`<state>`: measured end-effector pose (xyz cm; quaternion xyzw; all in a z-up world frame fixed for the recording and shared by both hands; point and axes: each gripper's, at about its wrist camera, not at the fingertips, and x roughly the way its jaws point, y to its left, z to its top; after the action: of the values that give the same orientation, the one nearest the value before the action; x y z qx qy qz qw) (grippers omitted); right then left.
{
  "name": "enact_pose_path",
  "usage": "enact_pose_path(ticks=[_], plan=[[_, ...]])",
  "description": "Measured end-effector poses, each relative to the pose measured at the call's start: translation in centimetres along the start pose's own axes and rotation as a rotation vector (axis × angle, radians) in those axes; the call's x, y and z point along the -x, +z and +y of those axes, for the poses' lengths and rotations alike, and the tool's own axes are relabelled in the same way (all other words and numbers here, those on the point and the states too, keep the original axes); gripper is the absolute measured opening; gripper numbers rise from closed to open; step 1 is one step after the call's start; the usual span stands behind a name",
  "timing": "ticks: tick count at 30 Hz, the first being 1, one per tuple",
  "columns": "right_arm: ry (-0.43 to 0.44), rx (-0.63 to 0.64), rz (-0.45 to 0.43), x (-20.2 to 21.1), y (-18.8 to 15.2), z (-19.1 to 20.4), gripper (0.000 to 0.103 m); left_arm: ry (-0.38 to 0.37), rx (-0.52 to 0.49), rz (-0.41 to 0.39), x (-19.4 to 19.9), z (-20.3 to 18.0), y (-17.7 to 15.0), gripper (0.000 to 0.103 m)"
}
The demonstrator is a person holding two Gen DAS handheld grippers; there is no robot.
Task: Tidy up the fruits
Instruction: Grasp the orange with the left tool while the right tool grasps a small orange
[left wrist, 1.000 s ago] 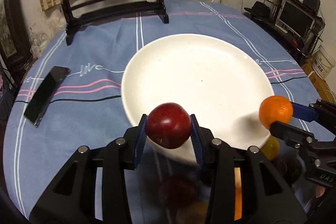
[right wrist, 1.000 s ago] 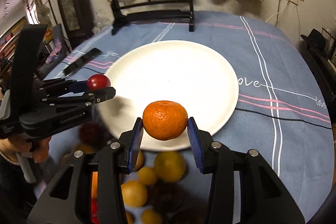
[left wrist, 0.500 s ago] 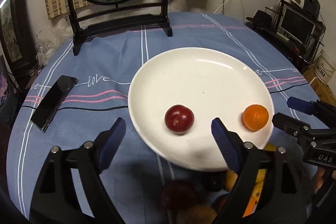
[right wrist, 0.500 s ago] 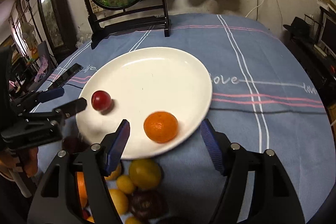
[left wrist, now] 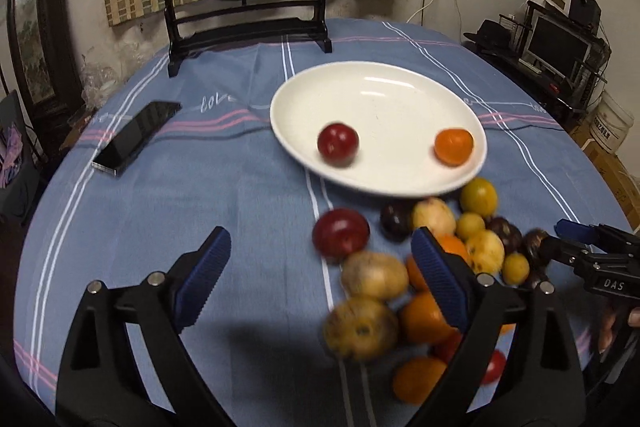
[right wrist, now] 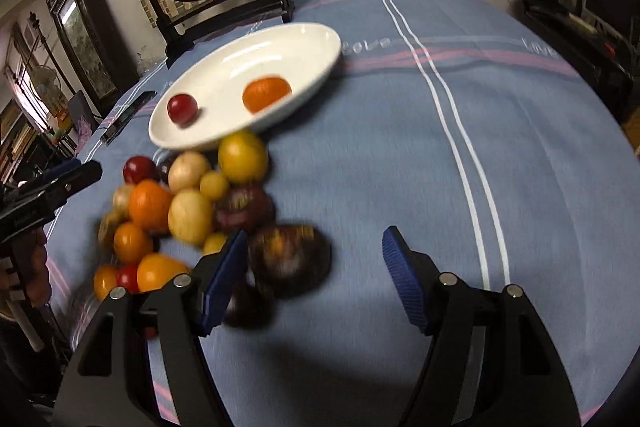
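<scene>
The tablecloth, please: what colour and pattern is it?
Blue tablecloth with white and pink stripes; clearest in the right wrist view.

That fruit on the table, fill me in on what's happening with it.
A person with a handheld gripper in each hand is sorting fruit onto a white plate. A red plum and an orange lie on it. The rest sits in a heap on the blue tablecloth beside the plate. The left gripper is empty, its jaws opening; the right gripper is open too, with a dark fruit between its jaws, not gripped.
</scene>
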<state>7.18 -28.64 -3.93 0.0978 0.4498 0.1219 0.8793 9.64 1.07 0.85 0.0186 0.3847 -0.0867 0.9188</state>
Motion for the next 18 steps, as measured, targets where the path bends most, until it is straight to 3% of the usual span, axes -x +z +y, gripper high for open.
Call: enact_pose_path(ticks=[9,18], plan=[[-0.028,0.049,-0.037,2.9,-3.0,1.0,0.07,-0.021,-0.023,0.028,2.7,-1.3,-4.1,0.093],[-0.029,0.113,-0.021,2.9,-4.6,2.2,0.07,-0.033,-0.071,0.028,3.8,-2.4,-6.6,0.093]])
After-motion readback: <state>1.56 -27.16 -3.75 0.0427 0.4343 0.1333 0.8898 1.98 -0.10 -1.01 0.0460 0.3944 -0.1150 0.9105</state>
